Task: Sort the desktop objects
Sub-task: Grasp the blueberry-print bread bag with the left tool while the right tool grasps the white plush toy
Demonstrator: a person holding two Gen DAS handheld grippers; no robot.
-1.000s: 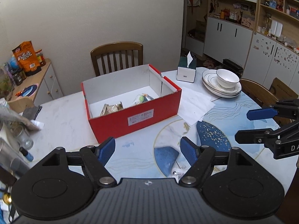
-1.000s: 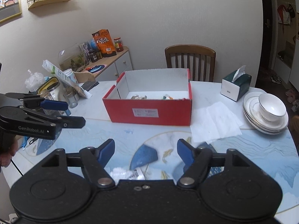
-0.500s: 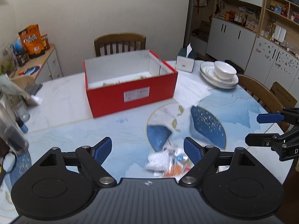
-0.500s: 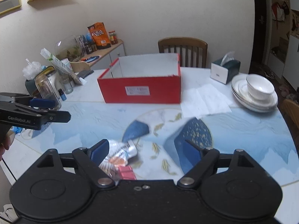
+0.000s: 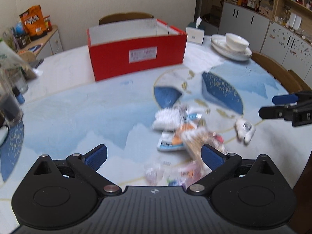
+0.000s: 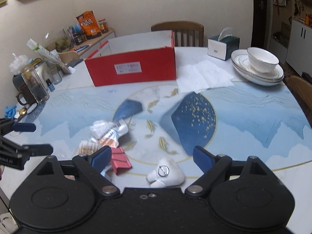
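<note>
Moved since before: both hand-held grippers pulled back toward the near edge of the worktop (image 6: pixel 253 117); red box (image 6: pixel 134 66) now farther off, heap of small things now in view.
Red box: one, open on top, far side of the worktop, well apart from the heap.
Heap of packets (image 5: pixel 181 128): several, lying mixed and touching on the near side; too blurry to count.
Pink folded card (image 6: pixel 120 160): one, just beside the heap.
White soft toy (image 6: pixel 167 173): one, with a small metal ring on it, lying alone near the heap.
Plates with bowl (image 6: pixel 257 66): one stack, one bowl on top, far right.
Tissue box (image 6: pixel 223 45): one, behind the plates.
Paper sheets (image 6: pixel 202 76): flat, beside the red box.
Left hand-held gripper (image 5: pixel 154 157): low over the near edge, blue fingers spread wide, grasping nothing.
Right hand-held gripper (image 6: pixel 152 157): low over the white soft toy, fingers spread wide, grasping nothing.
</note>
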